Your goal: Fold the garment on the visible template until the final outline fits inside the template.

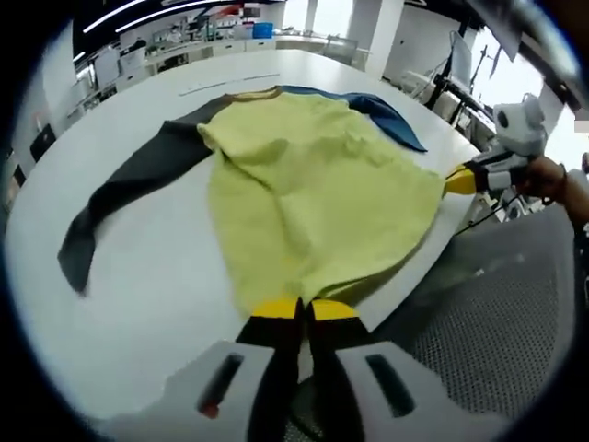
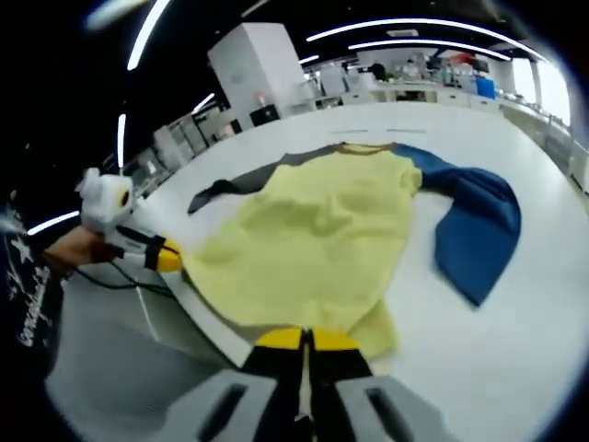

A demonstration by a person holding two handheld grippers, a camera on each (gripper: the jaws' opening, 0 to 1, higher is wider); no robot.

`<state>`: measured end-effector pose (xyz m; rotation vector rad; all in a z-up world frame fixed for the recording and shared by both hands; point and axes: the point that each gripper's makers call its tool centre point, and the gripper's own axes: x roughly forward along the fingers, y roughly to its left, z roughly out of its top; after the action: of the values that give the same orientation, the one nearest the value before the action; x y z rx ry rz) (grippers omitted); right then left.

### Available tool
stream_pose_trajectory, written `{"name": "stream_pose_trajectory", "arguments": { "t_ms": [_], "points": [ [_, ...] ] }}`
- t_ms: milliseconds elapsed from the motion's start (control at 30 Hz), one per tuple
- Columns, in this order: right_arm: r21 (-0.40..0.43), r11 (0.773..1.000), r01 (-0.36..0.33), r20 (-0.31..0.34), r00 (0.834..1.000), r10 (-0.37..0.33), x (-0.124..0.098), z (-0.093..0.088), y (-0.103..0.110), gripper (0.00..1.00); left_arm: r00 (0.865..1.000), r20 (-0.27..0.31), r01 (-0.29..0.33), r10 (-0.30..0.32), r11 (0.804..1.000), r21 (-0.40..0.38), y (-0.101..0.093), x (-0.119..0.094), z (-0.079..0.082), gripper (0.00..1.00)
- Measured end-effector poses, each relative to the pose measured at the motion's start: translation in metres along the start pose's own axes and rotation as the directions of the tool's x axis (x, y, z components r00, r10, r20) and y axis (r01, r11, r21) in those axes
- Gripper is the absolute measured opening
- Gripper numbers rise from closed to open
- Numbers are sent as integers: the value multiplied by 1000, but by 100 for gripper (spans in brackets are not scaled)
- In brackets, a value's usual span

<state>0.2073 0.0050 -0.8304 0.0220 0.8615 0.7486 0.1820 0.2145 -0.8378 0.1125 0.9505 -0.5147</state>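
A garment with a yellow body [image 1: 313, 193], a dark grey sleeve [image 1: 129, 184] and a blue sleeve [image 1: 386, 115] lies spread flat on the white table [image 1: 138, 304]. My left gripper [image 1: 304, 311] is shut on the yellow hem at the near table edge. My right gripper [image 1: 457, 181] touches the hem's other corner at the right. In the right gripper view the yellow body [image 2: 313, 239] lies ahead, the blue sleeve [image 2: 479, 226] right, the grey sleeve [image 2: 230, 184] far left. The right gripper [image 2: 306, 341] is shut on the hem; the left gripper [image 2: 170, 260] is at the left corner.
A grey mesh surface [image 1: 497, 322] lies below the table edge at the right. A person's hand [image 1: 552, 180] holds the right gripper, and another hand [image 2: 74, 244] holds the left one beside dark clothing [image 2: 28, 304]. White counters and cabinets [image 2: 267, 64] stand far behind.
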Motion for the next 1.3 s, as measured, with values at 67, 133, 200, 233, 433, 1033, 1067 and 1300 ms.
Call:
{"name": "stream_pose_trajectory", "arguments": {
  "t_ms": [67,133,200,233,433,1033,1067,1300],
  "points": [
    [-12,1000,10,-15,1000,-10,1,-4,-2,0,1000,-9,3,-3,1000,-1,-1,0,-2,0],
    [-10,1000,16,-17,1000,-16,1,-6,-3,0,1000,-14,2,-2,1000,-2,2,4,-5,0],
    [17,1000,12,4,1000,-12,1,-3,-4,0,1000,-18,-1,0,1000,-4,2,4,-6,0],
    [25,1000,12,8,1000,-12,1,-3,-5,0,1000,-21,-3,3,1000,-5,2,4,-7,0],
    [17,1000,5,-17,1000,-5,2,-9,-3,0,1000,-29,0,-1,1000,-8,1,6,-10,3],
    [-32,999,-14,17,1000,15,-21,26,-1,54,992,66,112,-112,994,3,-14,-25,21,42],
    [-36,999,-7,20,1000,8,-20,27,-5,55,991,78,109,-110,994,8,-12,-26,24,44],
    [0,998,62,67,996,-62,-17,35,-31,53,991,125,47,-40,998,-52,17,-24,33,48]
  ]
}}
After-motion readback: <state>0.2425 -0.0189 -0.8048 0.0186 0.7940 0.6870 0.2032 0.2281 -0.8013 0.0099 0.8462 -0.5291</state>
